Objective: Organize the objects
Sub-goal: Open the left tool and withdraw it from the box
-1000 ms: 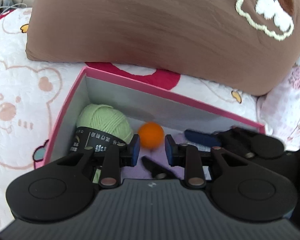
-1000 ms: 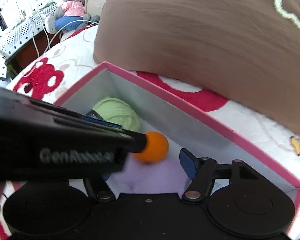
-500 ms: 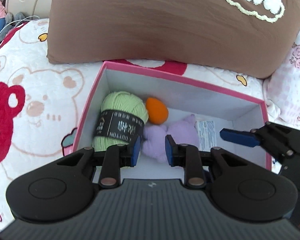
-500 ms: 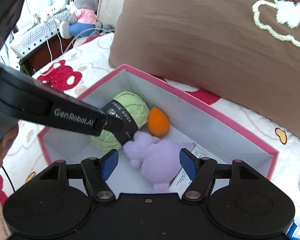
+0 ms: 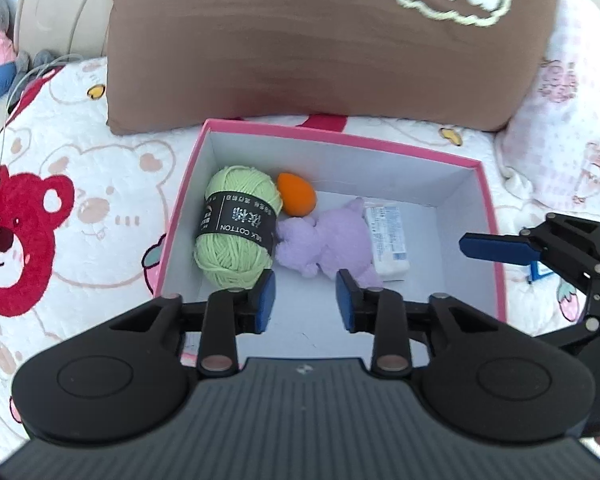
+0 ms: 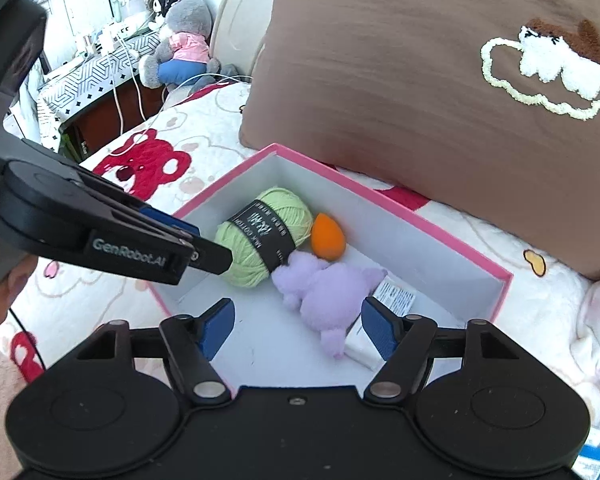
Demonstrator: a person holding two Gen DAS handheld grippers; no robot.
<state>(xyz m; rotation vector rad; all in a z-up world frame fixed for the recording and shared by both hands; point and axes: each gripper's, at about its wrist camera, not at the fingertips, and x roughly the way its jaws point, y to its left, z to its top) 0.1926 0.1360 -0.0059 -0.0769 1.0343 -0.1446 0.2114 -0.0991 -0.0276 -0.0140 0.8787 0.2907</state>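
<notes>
both grippers empty, jaws apart. left gripper [image 5: 305, 300] hangs over the pink box's [image 5: 488, 216] near edge; the yarn ball [image 5: 236, 224] sits at its 11 o'clock, long axis toward 12, beside the orange sponge [image 5: 296, 199] and purple plush [image 5: 328, 240]. right gripper [image 6: 296, 326] wider, plush dead ahead. left's nearer the yarn.
</notes>
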